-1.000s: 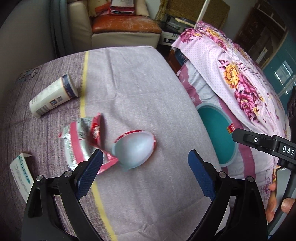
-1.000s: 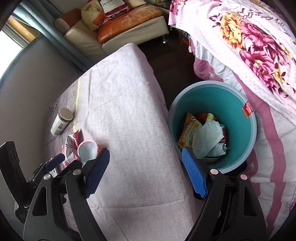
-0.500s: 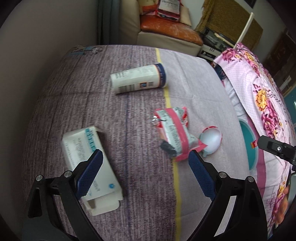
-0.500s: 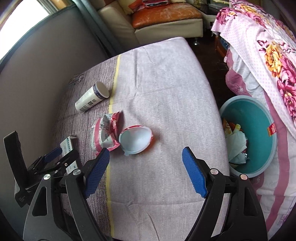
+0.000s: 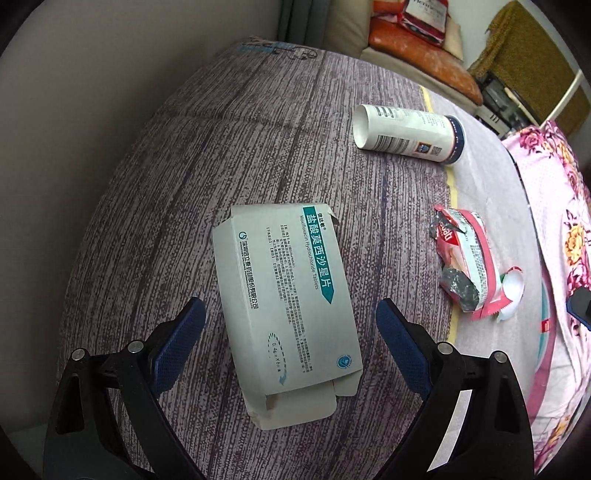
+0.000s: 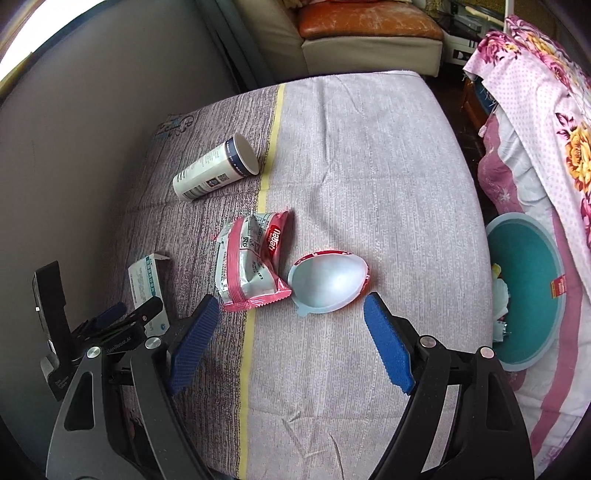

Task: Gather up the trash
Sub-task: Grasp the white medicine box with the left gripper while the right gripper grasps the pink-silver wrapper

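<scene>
A flat white and teal medicine box (image 5: 286,306) lies on the purple cloth, straddled from above by my open left gripper (image 5: 290,321), whose blue pads stand apart from its sides. Further right lie a crumpled pink snack wrapper (image 5: 466,264) and a white cup (image 5: 408,133) on its side. In the right wrist view my right gripper (image 6: 291,325) hangs open just above a pale blue egg-shaped shell (image 6: 328,282), with the pink wrapper (image 6: 251,266), the white cup (image 6: 218,168) and the medicine box (image 6: 146,284) to its left. The left gripper (image 6: 114,314) shows there over the box.
A teal bin (image 6: 528,291) holding trash stands on the floor right of the table edge, against a bed with a pink floral cover (image 6: 546,110). A sofa (image 6: 369,33) sits behind the table. A grey wall runs along the table's left side.
My left gripper swung left from the egg shell and wrapper to over the medicine box and came lower. My right gripper swung left from above the bin to over the egg shell.
</scene>
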`<state>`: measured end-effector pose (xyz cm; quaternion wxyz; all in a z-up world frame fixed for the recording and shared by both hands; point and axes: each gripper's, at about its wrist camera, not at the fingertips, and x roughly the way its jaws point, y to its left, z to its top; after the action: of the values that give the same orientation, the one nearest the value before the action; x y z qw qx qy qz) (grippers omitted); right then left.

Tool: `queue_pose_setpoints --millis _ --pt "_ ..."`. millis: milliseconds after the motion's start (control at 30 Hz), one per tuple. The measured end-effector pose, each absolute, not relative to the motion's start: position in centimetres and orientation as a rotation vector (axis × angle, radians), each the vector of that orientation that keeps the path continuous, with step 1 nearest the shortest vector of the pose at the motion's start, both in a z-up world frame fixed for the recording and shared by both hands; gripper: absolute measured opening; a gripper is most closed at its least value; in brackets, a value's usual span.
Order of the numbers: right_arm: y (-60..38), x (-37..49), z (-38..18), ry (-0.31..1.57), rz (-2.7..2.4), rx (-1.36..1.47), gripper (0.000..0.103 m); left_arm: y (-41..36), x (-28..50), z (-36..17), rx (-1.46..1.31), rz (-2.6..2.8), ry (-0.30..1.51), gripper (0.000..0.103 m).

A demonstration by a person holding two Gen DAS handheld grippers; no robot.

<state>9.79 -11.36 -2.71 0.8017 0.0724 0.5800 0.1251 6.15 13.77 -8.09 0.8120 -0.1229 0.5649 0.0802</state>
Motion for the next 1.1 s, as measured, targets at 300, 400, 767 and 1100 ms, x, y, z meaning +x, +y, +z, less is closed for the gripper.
queue_pose_setpoints --millis 300,400,767,1100 --pt "-7.6 11.9 -3.9 1.279 0.309 0.068 0.077 14.4 6.6 -9.7 -0.269 0.13 1.214 0.083" --pt "-5.8 12.8 -4.6 1.295 0.331 0.032 0.077 14.6 6.6 -9.6 -0.253 0.089 1.194 0.079" --pt "-1.5 15.4 -8.7 1.371 0.34 -0.1 0.077 18.5 7.3 -9.5 -0.29 0.004 1.154 0.073" --pt "-0.2 15.2 -10.3 1.347 0.354 -0.116 0.027 18.2 7.9 -9.5 -0.27 0.007 1.15 0.076"
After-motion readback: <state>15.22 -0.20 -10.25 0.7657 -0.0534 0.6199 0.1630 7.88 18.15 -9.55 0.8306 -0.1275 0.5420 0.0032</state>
